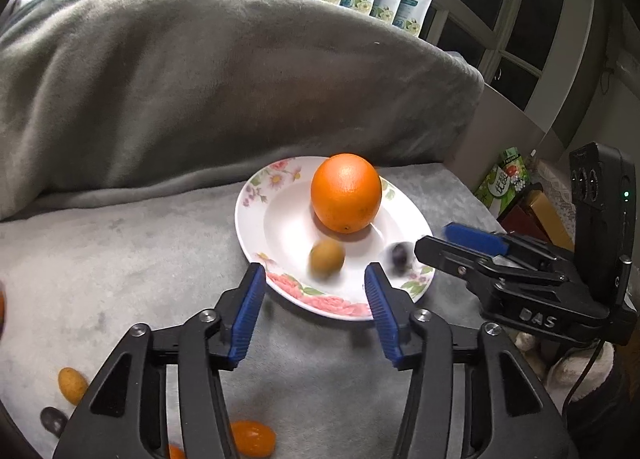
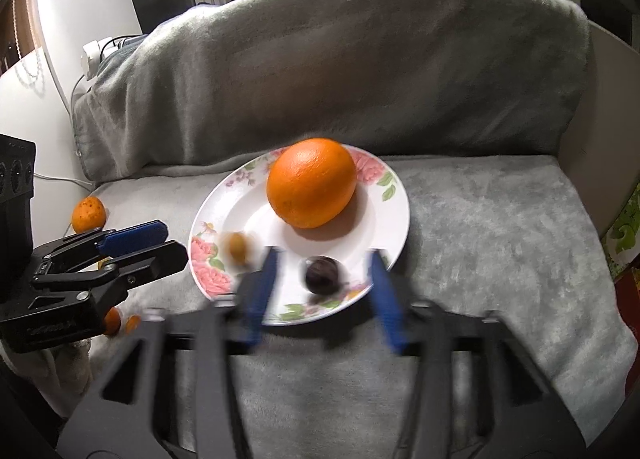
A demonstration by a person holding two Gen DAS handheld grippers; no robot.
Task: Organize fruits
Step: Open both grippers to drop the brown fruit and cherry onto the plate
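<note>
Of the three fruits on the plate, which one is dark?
The small round fruit near the front rim; the big orange and the small yellow-brown fruit are lighter.

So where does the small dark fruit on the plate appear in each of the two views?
Left wrist view: dark fruit, blurred, on the plate's right side, beside the right gripper.
Right wrist view: lower centre, on the plate's near part.
Shared landmark: the large orange on the floral plate.

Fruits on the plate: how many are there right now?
3. The large orange sits toward the far rim of the plate; the small yellow-brown fruit and the dark fruit lie nearer the grippers, both blurred. Other fruits lie off the plate.
</note>
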